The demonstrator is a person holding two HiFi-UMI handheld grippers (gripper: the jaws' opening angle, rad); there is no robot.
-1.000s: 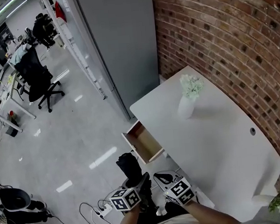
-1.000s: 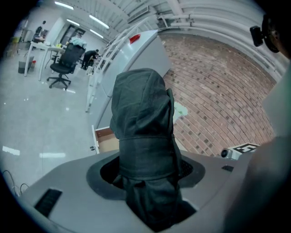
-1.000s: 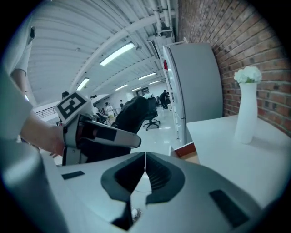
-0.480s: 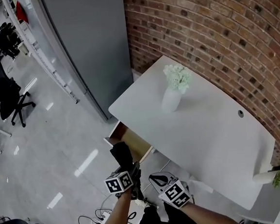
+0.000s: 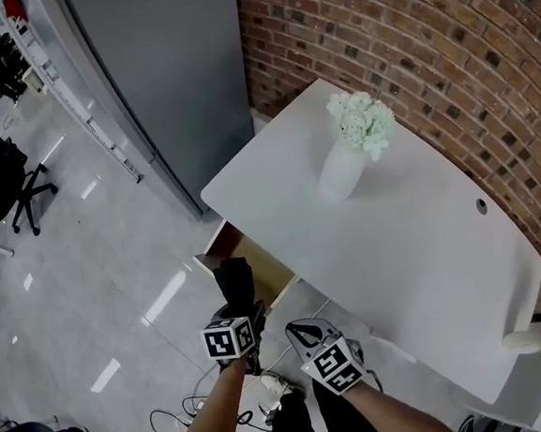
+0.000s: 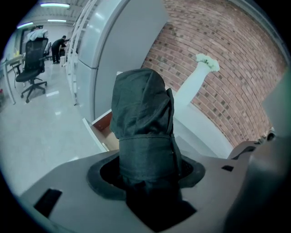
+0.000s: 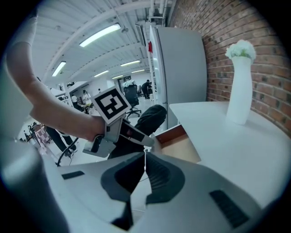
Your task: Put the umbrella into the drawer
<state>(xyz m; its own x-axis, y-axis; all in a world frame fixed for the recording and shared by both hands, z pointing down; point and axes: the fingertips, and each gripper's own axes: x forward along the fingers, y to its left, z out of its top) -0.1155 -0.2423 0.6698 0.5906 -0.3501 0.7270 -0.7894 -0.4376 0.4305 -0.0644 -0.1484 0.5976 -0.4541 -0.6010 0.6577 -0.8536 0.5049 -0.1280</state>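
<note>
In the head view, my two tongs have come down and closer to the open drawer [image 5: 262,266]. A second ago the dark folded umbrella [image 5: 234,279] was well short of the drawer. Now its far end shows right at the drawer's front edge. I think that means the carrying is nearly done and the next bit is sliding it in. The left gripper [image 5: 245,318] holds the umbrella just in front of the drawer. The right gripper [image 5: 301,331] hangs beside it, on the side away from the drawer's open mouth, under the edge of the white table [image 5: 424,253]. On the table, well behind the drawer, stands a white vase [image 5: 340,174] with pale flowers [image 5: 364,122]. A grey cabinet [image 5: 164,78] and a brick wall [image 5: 444,45] stand past the drawer. Cables [image 5: 199,416] lie on the floor on my side of it.

In the left gripper view, the jaws are clamped on the umbrella's lower end. The umbrella sticks up and hides most of the drawer, so only a corner peeks out beside it.

In the right gripper view, the jaws are pressed together with nothing in them. I can see the umbrella pointing at the drawer. The drawer looks short, and the umbrella is long, so I think it must go in lying down. The drawer's front wall is what stands in the way.
</note>
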